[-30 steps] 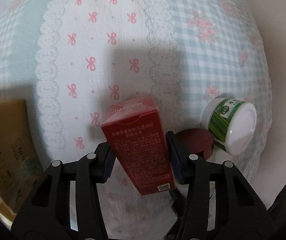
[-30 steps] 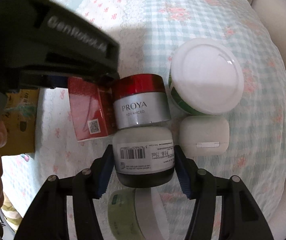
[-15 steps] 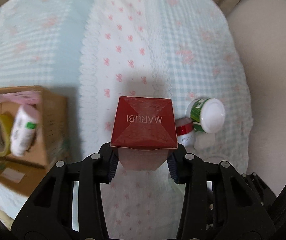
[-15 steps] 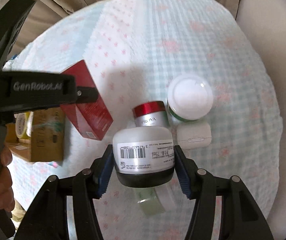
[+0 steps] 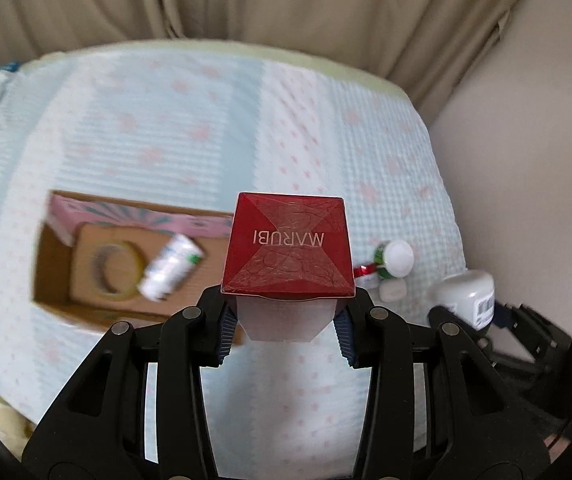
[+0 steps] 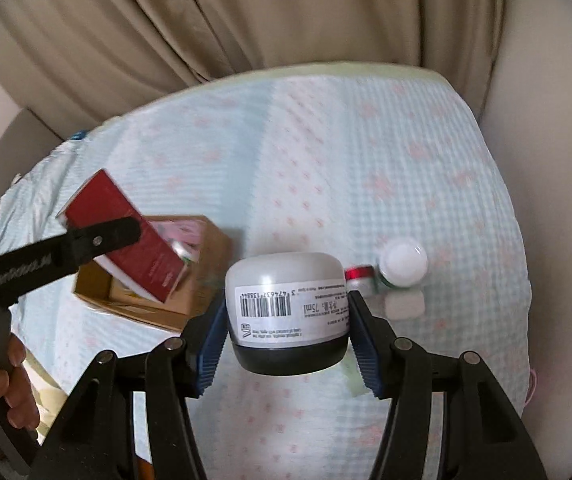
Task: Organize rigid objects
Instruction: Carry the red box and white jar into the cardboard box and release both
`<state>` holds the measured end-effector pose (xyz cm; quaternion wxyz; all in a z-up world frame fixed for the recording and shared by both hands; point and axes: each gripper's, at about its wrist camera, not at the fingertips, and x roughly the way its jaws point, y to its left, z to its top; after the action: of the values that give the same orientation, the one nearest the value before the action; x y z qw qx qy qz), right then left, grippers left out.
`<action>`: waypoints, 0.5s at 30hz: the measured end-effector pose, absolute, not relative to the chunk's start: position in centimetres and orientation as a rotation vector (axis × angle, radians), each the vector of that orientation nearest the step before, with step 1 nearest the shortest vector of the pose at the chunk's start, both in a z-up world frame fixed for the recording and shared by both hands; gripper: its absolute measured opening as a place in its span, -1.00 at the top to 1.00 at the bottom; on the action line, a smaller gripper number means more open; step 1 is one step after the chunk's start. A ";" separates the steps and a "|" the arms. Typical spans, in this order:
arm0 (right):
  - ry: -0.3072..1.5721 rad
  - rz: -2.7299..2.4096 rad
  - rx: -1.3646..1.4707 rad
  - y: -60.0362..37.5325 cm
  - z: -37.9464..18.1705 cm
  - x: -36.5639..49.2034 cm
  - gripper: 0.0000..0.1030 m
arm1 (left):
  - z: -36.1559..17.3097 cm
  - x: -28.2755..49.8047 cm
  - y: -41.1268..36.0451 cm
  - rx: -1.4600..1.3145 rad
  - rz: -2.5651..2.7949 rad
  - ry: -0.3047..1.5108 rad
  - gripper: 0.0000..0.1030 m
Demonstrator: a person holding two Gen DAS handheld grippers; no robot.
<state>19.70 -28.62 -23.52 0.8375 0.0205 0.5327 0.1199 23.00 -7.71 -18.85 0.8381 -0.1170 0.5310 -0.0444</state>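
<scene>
A: What does the left hand-held gripper (image 5: 286, 330) have?

B: It is clamped on the red carton (image 5: 288, 255), its blue pads pressed to the carton's two sides. The carton's end, lettered MARUBI, faces the camera, and the whole thing hangs in the air above the bed (image 5: 165, 128).

A: And the right hand-held gripper (image 6: 288, 342)?

B: Clamped on the white jar (image 6: 286, 300), which has a dark base and a barcode label. It is likewise held up off the bedspread, near the right edge of the bed.

A: Where is the cardboard box (image 5: 51, 276)?

B: On the left part of the bed, open at the top. In the left wrist view a roll of yellow tape (image 5: 115, 266) and a small white bottle (image 5: 171, 268) lie inside it, with a pink carton (image 5: 137, 216) along its far wall. In the right wrist view the red carton sits above the box's opening.

A: What is left on the bedspread?

B: On the right, a green-banded tub with a white lid (image 6: 402, 266), a red-lidded jar (image 6: 360, 274) just left of it, and a small white case (image 6: 404, 306) just on the near side of the tub. A pale green thing under the right hand-held gripper is mostly hidden; I cannot tell what it is.

A: Anything else?

B: A person's fingers (image 6: 13, 384) on the left hand-held gripper's handle, and beige curtains (image 6: 245, 20) beyond the bed.
</scene>
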 end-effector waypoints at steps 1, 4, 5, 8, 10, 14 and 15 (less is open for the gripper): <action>1.115 0.264 0.039 -27.9 -22.9 19.6 -0.03 | -18.0 22.5 -6.3 -0.243 -0.084 1.112 0.27; 1.081 0.289 0.023 -25.1 -20.9 19.0 -0.03 | -16.5 21.3 -2.8 -0.244 -0.064 1.094 0.27; 1.073 0.295 0.020 -24.4 -20.5 18.8 -0.03 | -15.9 20.8 -1.0 -0.244 -0.056 1.086 0.27; 1.057 0.313 0.021 -21.4 -19.6 18.4 -0.03 | -15.3 20.0 2.6 -0.223 -0.038 1.072 0.27; 1.055 0.319 0.024 -19.3 -19.4 18.2 -0.03 | -15.2 19.7 5.4 -0.206 -0.036 1.074 0.27; 1.066 0.305 0.025 -15.2 -19.7 17.8 -0.03 | -16.0 19.8 10.0 -0.185 -0.048 1.095 0.27; 1.073 0.301 0.033 -14.1 -20.0 17.8 -0.03 | -16.4 19.9 11.2 -0.176 -0.052 1.104 0.27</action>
<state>17.83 -14.12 -19.99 0.8487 0.0157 0.5090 0.1430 19.95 11.16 -16.40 0.8476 -0.0835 0.5235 -0.0247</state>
